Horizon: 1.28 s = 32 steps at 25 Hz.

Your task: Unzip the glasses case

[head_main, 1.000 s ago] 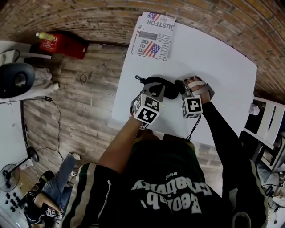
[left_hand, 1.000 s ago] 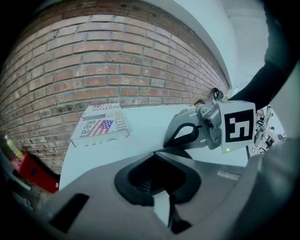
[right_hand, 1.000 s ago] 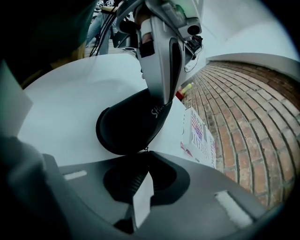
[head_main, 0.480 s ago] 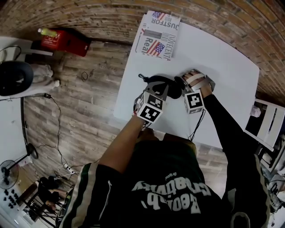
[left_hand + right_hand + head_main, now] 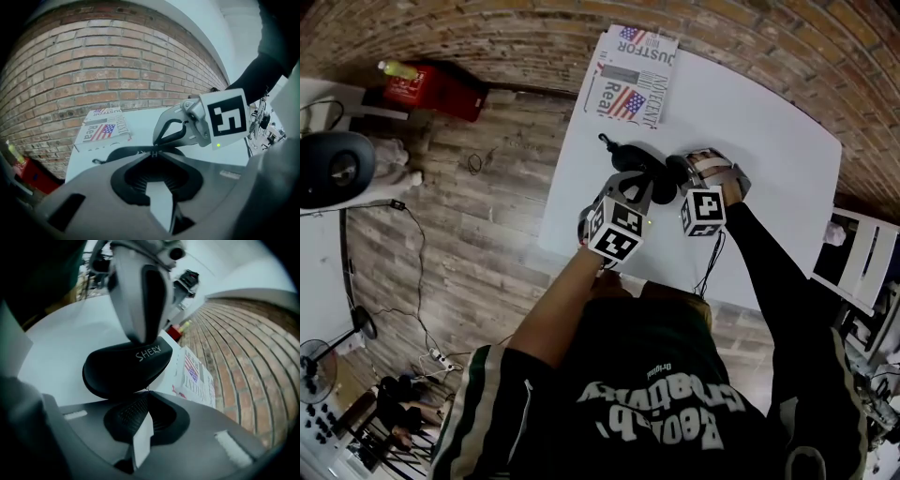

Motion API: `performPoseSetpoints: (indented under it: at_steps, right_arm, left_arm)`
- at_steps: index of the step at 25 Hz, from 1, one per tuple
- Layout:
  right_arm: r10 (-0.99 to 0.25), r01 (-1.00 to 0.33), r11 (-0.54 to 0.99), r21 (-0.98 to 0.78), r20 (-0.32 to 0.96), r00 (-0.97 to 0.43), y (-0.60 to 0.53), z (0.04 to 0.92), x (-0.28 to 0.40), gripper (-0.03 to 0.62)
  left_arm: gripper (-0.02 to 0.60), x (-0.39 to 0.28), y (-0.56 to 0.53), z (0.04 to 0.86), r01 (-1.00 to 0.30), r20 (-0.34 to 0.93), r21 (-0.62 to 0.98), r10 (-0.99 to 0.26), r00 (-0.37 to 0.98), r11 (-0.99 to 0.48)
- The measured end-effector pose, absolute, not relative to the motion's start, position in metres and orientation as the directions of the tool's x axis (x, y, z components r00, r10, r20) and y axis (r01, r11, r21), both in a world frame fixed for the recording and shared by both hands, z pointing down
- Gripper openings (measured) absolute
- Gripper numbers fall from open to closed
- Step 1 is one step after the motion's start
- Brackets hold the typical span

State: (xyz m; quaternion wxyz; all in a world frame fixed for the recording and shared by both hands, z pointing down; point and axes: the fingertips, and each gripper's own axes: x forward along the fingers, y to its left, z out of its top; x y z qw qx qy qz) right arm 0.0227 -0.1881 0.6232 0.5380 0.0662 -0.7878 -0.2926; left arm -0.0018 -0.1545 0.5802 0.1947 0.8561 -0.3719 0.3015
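The black glasses case (image 5: 649,167) lies on the white table (image 5: 769,141), its strap (image 5: 606,142) pointing toward the printed box. My left gripper (image 5: 630,183) rests its tips on the case's near side. Its jaws are opening, a narrow gap shows, and I see nothing pinched between them (image 5: 155,158). My right gripper (image 5: 682,173) is at the case's right end. In the right gripper view the case (image 5: 126,369) fills the middle. My right gripper (image 5: 146,394) is shut on a thin zip pull at the case's edge. The left gripper (image 5: 140,338) touches the case's top.
A box printed like a newspaper (image 5: 633,75) lies at the table's far edge, close behind the case. A red object (image 5: 431,89) sits on the wooden floor to the left, by the brick wall. White chairs stand to the right of the table.
The case has turned a little, and its strap end has swung away from me toward the printed box. Both hands stay almost where they were.
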Motion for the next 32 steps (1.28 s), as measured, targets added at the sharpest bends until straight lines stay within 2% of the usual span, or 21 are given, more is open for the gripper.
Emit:
performPoseSetpoints:
  at_steps: [3,6,10,20,27,32]
  right_arm:
    - [-0.442,-0.082,0.891,0.446,0.817,-0.370,-0.192,0.620,0.037,0.012]
    - [-0.393,-0.345,0.898,0.271,0.847,-0.359,-0.177,0.628,0.046,0.012]
    - [-0.357,-0.546,0.832,0.103,0.851,-0.384,-0.149,0.631,0.044,0.012]
    - [-0.307,-0.659,0.747,-0.088,0.834,-0.459,-0.080,0.629,0.012,0.012]
    - [-0.302,-0.631,0.771,-0.085,0.824,-0.480,-0.057,0.628,-0.013,0.012]
    - [-0.314,-0.632,0.771,-0.076,0.818,-0.481,-0.057,0.628,-0.027,0.012]
  left_arm:
    - [0.130,0.002,-0.148,0.572,-0.746,0.642,0.113,-0.525,0.559,-0.656]
    - [0.204,0.011,-0.137,0.573,-0.716,0.648,0.106,-0.498,0.576,-0.690]
    - [0.248,0.015,-0.118,0.582,-0.682,0.677,0.095,-0.455,0.578,-0.725]
    - [0.246,-0.016,-0.080,0.595,-0.676,0.725,0.042,-0.443,0.527,-0.736]
    - [0.245,-0.053,-0.076,0.597,-0.731,0.731,0.037,-0.480,0.485,-0.682]
    - [0.215,-0.063,-0.081,0.592,-0.735,0.715,0.026,-0.502,0.487,-0.677]
